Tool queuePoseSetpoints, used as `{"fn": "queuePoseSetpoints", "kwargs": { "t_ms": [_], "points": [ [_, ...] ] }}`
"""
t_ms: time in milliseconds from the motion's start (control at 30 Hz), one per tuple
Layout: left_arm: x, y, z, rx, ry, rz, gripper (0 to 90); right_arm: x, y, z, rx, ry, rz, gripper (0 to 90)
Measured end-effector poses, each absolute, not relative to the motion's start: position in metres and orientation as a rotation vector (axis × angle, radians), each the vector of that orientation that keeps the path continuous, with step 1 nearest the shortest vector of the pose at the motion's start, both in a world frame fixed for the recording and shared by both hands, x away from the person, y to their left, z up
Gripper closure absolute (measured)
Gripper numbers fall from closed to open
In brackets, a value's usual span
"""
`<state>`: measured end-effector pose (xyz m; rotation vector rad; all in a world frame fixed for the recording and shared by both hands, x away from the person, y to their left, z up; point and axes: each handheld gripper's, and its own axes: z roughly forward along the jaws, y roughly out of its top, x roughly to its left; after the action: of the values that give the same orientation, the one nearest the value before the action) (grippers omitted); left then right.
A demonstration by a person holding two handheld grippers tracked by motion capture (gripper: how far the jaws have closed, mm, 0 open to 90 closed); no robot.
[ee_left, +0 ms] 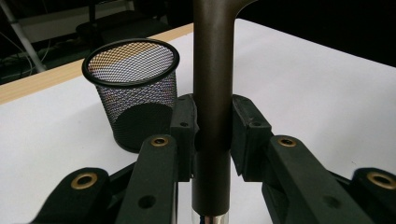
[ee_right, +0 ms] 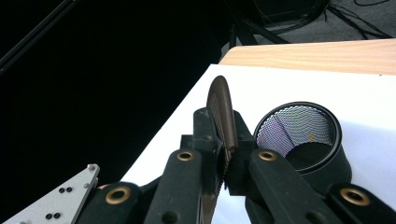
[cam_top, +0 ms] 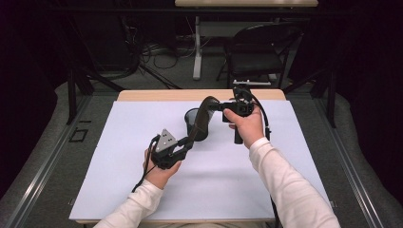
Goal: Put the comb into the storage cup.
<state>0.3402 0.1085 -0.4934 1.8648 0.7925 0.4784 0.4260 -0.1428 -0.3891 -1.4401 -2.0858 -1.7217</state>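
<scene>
While both grip it, a brown spatula (cam_top: 203,118) hangs above the worktop (cam_top: 119,156).
Left hand-held gripper (cam_top: 186,142) clamps its handle, right hand-held gripper (cam_top: 222,107) its blade, beside a mesh cup (cam_top: 192,118).

Lab-like recording space: black curtains, floor cables (cam_top: 157,52), folding chair (cam_top: 254,50), white-covered table (cam_top: 214,190).

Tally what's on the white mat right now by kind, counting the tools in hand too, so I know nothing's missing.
Mesh cup: 1, black, upright on the mat.
Brown hairbrush: 1, held above the cup, its handle in the left hand-held gripper and its flat head in the right hand-held gripper.
Hand-held grippers: 2, both clamped on the brush.
Total: 4
</scene>
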Motion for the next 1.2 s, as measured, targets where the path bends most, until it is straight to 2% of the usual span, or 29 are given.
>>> {"fn": "queuePoseSetpoints", "kwargs": {
  "t_ms": [1200],
  "points": [
    [0.3405,0.109,-0.4943,1.863,0.793,0.483,72.4,0.4243,-0.1409,-0.3891,-1.43,-2.071,-1.739,87.1]
  ]
}}
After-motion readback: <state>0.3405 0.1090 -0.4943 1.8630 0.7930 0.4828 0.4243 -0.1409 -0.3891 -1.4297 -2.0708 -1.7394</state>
